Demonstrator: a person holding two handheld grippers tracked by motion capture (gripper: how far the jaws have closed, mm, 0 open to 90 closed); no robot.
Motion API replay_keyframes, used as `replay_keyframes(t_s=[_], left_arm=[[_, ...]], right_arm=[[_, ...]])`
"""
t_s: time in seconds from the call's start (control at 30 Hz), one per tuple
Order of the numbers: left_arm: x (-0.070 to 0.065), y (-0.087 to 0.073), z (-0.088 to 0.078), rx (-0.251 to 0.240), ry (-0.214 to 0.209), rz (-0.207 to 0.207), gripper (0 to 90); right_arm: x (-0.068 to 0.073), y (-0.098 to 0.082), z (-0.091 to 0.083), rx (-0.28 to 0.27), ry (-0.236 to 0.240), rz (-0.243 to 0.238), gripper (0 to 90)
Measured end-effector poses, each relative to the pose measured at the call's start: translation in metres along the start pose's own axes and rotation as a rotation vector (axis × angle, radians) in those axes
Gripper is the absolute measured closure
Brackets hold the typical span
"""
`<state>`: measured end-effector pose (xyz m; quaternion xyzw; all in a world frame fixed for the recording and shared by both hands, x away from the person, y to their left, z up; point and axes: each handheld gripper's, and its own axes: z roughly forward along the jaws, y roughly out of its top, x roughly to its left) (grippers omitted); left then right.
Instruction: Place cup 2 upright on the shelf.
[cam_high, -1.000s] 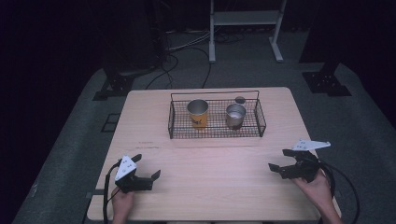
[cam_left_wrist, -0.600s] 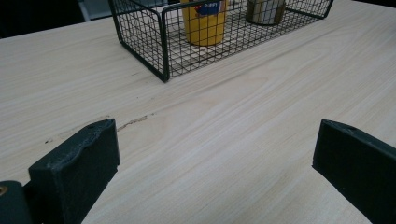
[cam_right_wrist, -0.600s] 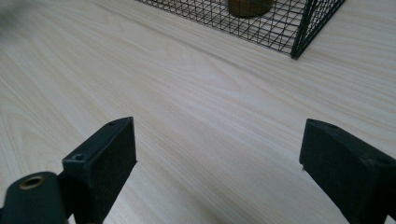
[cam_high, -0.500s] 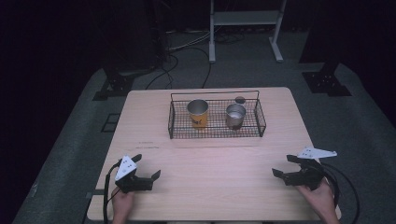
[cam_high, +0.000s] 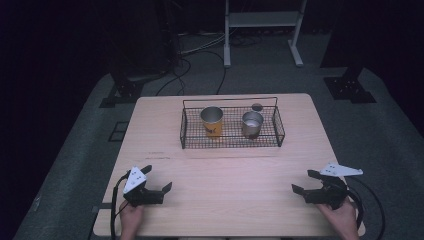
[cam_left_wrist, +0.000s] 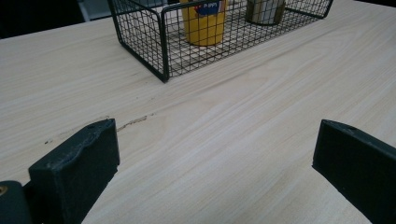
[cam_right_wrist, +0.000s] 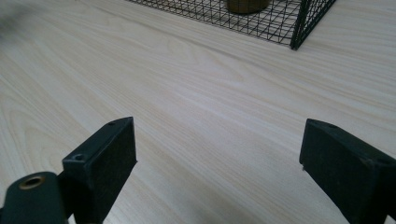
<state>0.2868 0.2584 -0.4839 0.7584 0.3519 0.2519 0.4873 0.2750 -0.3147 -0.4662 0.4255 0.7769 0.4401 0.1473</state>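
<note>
A black wire basket (cam_high: 280, 131) stands at the far middle of the wooden table (cam_high: 230, 170). Inside it are a yellow cup (cam_high: 212, 121) on the left and a metal cup (cam_high: 251, 124) on the right. My left gripper (cam_high: 157, 179) rests near the front left edge, open, nothing between its jaws. My right gripper (cam_high: 305, 182) sits near the front right edge, open and empty too. In the left gripper view the basket (cam_left_wrist: 159, 42) and yellow cup (cam_left_wrist: 204, 21) lie ahead beyond the gripper (cam_left_wrist: 215, 154). The right gripper view shows the basket's corner (cam_right_wrist: 299, 23) past the gripper (cam_right_wrist: 217, 158).
A small dark round object (cam_high: 257, 107) lies just behind the basket. The table's front half is bare wood between the grippers. Cables and stand legs (cam_high: 227, 55) lie on the dark floor beyond the table.
My right gripper has moved down toward the front edge and settled low on the table. The left gripper has stayed put.
</note>
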Motion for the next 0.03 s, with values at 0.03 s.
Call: replay_keyframes(t_s=[0.03], left_arm=[[0.0002,0.0000,0.0000,0.000,0.000,0.001,0.0]], right_arm=[[0.0000,0.0000,0.0000,0.000,0.000,0.000,9.9]])
